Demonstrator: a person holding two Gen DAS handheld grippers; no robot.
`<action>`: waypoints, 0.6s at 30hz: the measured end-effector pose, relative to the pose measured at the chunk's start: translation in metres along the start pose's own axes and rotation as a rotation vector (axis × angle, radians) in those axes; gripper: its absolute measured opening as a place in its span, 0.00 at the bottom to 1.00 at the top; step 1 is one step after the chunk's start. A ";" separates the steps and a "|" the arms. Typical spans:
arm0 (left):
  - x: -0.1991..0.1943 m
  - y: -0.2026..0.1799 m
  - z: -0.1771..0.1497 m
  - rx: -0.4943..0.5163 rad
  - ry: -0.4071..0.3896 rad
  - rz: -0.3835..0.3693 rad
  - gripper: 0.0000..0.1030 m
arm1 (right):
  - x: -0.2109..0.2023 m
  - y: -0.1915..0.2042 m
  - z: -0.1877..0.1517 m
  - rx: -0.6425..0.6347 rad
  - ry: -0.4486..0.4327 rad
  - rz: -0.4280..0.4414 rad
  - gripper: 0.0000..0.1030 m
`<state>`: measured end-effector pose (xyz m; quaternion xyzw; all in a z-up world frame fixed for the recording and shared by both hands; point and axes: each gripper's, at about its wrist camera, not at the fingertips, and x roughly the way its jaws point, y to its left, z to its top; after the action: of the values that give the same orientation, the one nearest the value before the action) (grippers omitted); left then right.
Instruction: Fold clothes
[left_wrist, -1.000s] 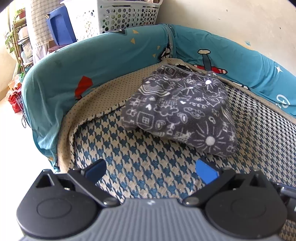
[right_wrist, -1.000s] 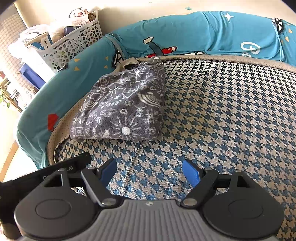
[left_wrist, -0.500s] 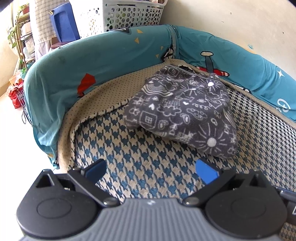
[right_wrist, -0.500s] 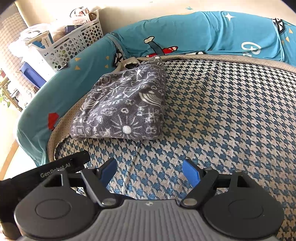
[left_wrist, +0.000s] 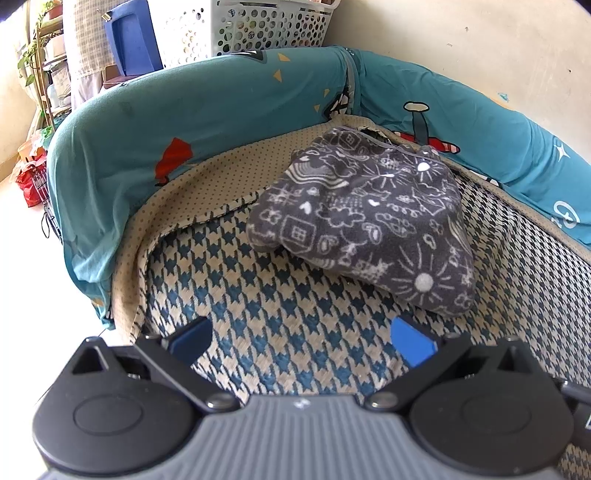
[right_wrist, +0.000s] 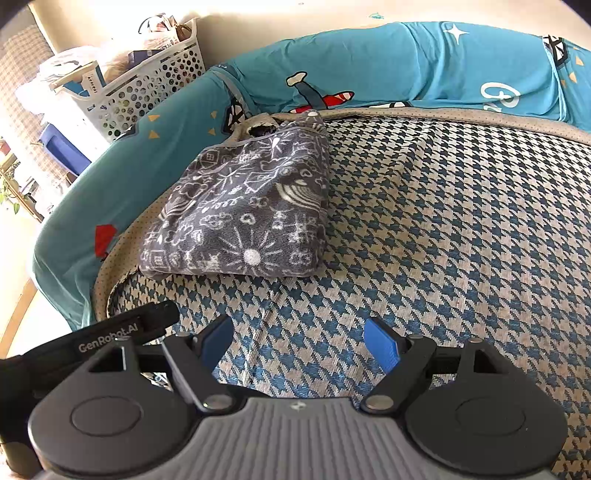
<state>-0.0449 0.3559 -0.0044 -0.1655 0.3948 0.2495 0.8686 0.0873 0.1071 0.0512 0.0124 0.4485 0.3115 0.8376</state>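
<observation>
The folded grey garment (left_wrist: 364, 225) is seen shifted toward the frame's right; both the left gripper (left_wrist: 301, 341) and right gripper (right_wrist: 299, 341) are kept released, empty.

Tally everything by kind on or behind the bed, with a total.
Folded grey patterned fleece garment: 1
White perforated laundry basket: 1
Blue plastic bin: 1
Teal cartoon-print bumper cushions: 2
Total: 5

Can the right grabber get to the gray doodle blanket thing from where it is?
Probably yes. The right gripper is open and empty, and only bare houndstooth mat lies between it and the folded gray garment. The garment sits ahead and to its left, so it would have to angle that way.
</observation>
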 end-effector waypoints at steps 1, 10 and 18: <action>0.000 0.000 0.000 -0.002 0.001 -0.001 1.00 | 0.000 0.000 0.000 0.000 -0.001 0.001 0.76; 0.001 0.003 0.000 -0.010 0.006 0.002 1.00 | 0.001 0.002 -0.001 0.000 0.000 0.004 0.76; 0.003 0.005 0.000 -0.020 0.012 -0.001 1.00 | 0.001 0.003 -0.001 -0.006 0.001 0.006 0.76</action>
<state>-0.0462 0.3606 -0.0069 -0.1761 0.3976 0.2521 0.8645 0.0858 0.1095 0.0509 0.0111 0.4480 0.3152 0.8365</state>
